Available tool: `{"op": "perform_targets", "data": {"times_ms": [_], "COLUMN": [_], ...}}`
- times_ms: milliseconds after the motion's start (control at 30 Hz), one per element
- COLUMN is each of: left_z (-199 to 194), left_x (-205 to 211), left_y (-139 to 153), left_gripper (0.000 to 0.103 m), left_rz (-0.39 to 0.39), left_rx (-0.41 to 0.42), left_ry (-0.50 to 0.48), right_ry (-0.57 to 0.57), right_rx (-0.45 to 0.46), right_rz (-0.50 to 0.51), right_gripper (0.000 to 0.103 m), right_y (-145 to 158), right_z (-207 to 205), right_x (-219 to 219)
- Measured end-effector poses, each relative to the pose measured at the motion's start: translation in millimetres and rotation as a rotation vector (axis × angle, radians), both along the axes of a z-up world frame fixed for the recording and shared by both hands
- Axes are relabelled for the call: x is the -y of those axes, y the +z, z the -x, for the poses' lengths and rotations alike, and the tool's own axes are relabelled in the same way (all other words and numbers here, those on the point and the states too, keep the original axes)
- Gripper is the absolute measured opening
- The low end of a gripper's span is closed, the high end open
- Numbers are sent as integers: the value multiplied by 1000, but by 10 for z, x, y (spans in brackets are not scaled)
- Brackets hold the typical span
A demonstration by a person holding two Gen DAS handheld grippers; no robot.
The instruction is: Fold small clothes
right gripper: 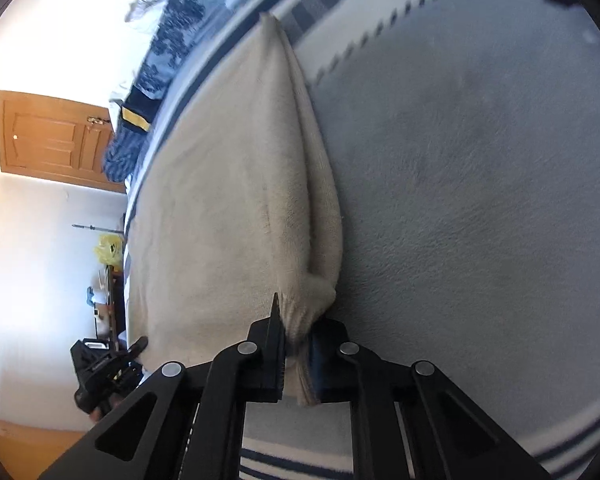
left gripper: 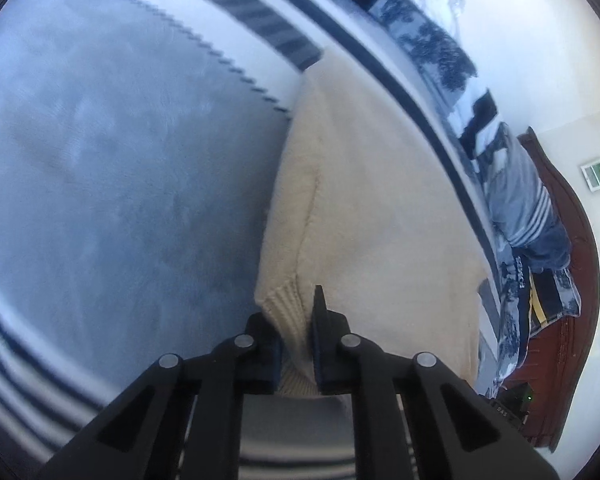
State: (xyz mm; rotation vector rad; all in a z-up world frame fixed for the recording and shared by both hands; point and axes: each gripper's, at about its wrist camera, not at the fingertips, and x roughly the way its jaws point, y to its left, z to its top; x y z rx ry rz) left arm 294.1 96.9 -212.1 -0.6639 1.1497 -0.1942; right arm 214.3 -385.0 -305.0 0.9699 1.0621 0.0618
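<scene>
- Left wrist view, far left: a grey plush blanket [left gripper: 112, 184] with a white, dark-striped border covers the bed and fills most of the picture.
- Centre: a cream knitted garment [left gripper: 364, 208] runs away from the camera across the blanket, its left edge a soft fold and its far end close to the blanket's zigzag trim.
- Bottom centre: the black two-finger left gripper [left gripper: 298, 340] is clamped on the ribbed near corner of the cream garment; the knit is pinched between the blue-padded fingers [left gripper: 320, 320], and the rest of the cloth fans out ahead and to the right.
- Right: a heap of blue, white and striped clothes [left gripper: 512, 208] lies along the far side of the bed, against a dark red wooden bed frame [left gripper: 572, 248].
- Right wrist view, far left: an orange-brown panelled door [right gripper: 52, 136] stands in a white wall; below it the left gripper [right gripper: 108, 368] shows as a black shape at the garment's other near corner.
- Centre: the cream garment [right gripper: 220, 200] stretches from the jaws to a point at the blanket's striped border, with a thick rolled fold down its right side.
- Bottom centre: the black right gripper [right gripper: 298, 344] is closed tight on the bunched ribbed corner, the cloth squeezed between its fingers [right gripper: 276, 332].
- Right: the grey blanket [right gripper: 480, 200] lies bare beside the garment.
</scene>
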Motion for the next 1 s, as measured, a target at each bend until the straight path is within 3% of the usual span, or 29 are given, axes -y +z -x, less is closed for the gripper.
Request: {"op": "perform_targets", "data": {"times_ms": [67,167,333,400,467,567,667,733,767,800,867,900,1000], "left_z": [183,606,1355,1492,1577,1679,1763,1791,1810,1836,1914,1932,1944], "left_x": [9,-91,-302,-383,-461,-487,-485,-560,-618,-671,-792,-839,-919], "left_y": [133,175,-230,-409,-331,-175,-362,-418,-378,-330,-255,-244,-324], "left_gripper": [11,11,11,11,11,10,22,25,29,39,53,53,53], "left_rz": [-28,-4,21,76,110,42,-115,-83,-52,-39,-14,-11,16], "left_rx": [7,2,-73,-117,-81,-11,-63,-81,-67,-45,5,10,-16], "left_ry": [-29,-46,-11,13,34,50,72,84,94,104,134,149,148], "right_ry": [-14,-14,-50,-52,-37,-4,31,41,44,48,28,10,-45], "right_rx": [28,42,24,-26,-12,18,-42,-131,-133,-124,-75,-44,31], "right_rz": [7,19,-7,-36,25,114,193,208,227,248,301,314,281], "right_gripper": [6,5,5,6,5,5,7,15,15,21,52,72,74], "right_y": [159,321,231,109,204,390,218,67,84,130,308,390,621], "right_z": [153,472,1267,1520,1549,1604,1670,1612,1606,1633,1717,1795,1986], "right_x": [6,-4,-115,-179,-203,-301,-400,-436,-456,-465,-486,-496,-520]}}
